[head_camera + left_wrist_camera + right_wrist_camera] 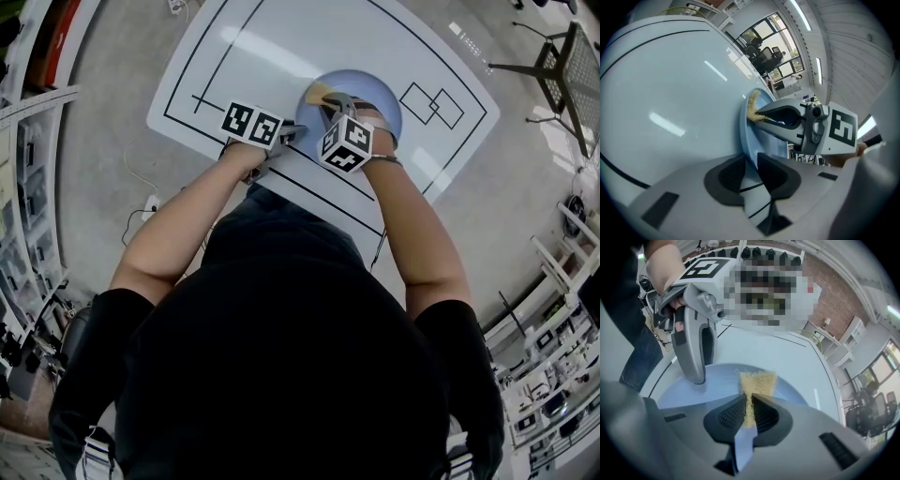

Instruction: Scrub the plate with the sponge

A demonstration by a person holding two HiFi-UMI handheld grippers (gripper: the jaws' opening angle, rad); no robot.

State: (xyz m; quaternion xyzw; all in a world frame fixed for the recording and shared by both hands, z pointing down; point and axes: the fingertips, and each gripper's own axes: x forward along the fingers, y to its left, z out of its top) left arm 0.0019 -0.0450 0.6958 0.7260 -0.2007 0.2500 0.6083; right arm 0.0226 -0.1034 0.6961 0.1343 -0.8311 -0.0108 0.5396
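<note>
Blue is the plate (373, 92), and it sits on the white table (272, 42) close to the near edge, about midway along it. Your left gripper (750, 165) comes in from the plate's left side. Its two dark pads are clamped on the plate's rim, which runs straight up between them in the left gripper view.

Your right gripper (749, 411) points steeply down over the plate. Its jaws are pinched on a yellow sponge (758, 380). A thin strip of the sponge is squeezed between the pads, and the rest fans out beyond the tips and lies against the plate's inner surface, toward its left part.

The two grippers are close together, with the left one's tip just beside the sponge in the right gripper view. Black lines are drawn on the table. One runs along the near edge beneath your wrists, and two overlapping squares (433, 103) lie just right of the plate.
</note>
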